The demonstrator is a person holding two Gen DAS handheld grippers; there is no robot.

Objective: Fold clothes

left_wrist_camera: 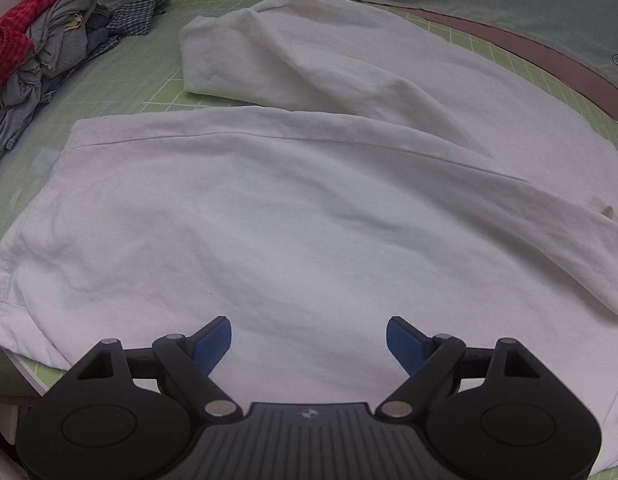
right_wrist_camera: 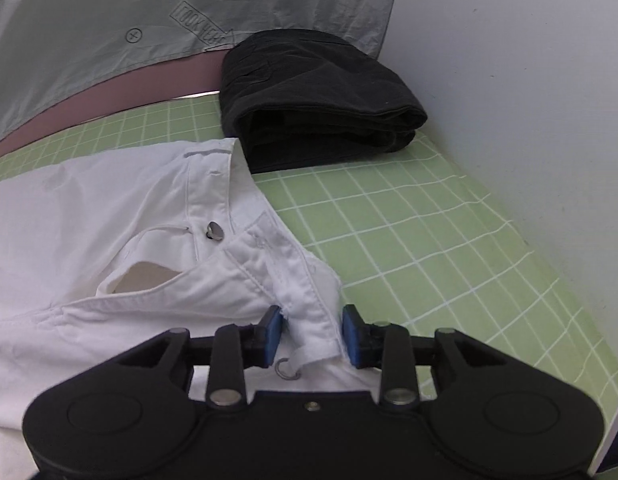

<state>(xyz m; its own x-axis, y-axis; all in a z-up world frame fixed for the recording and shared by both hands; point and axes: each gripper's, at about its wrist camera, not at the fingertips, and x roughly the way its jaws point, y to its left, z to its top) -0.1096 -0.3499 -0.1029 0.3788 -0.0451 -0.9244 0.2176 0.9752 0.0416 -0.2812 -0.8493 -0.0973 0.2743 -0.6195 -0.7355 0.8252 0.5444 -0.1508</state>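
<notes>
White trousers [left_wrist_camera: 269,220] lie spread on the green grid mat [left_wrist_camera: 121,76], one leg folded over the other in the left wrist view. My left gripper [left_wrist_camera: 309,340] hovers over the near leg, blue pads wide apart and nothing between them. In the right wrist view the trousers' waistband [right_wrist_camera: 213,184] with its metal button [right_wrist_camera: 215,230] lies unfastened. My right gripper [right_wrist_camera: 313,332] is shut on the near corner of that waistband, and the bunched white cloth fills the space between the two blue pads.
A pile of crumpled clothes [left_wrist_camera: 41,52], red, grey and checked, sits at the mat's far left. A folded black garment [right_wrist_camera: 317,96] rests at the back of the mat [right_wrist_camera: 429,240] beside a white wall [right_wrist_camera: 529,80]. A grey sheet [right_wrist_camera: 149,8] hangs behind.
</notes>
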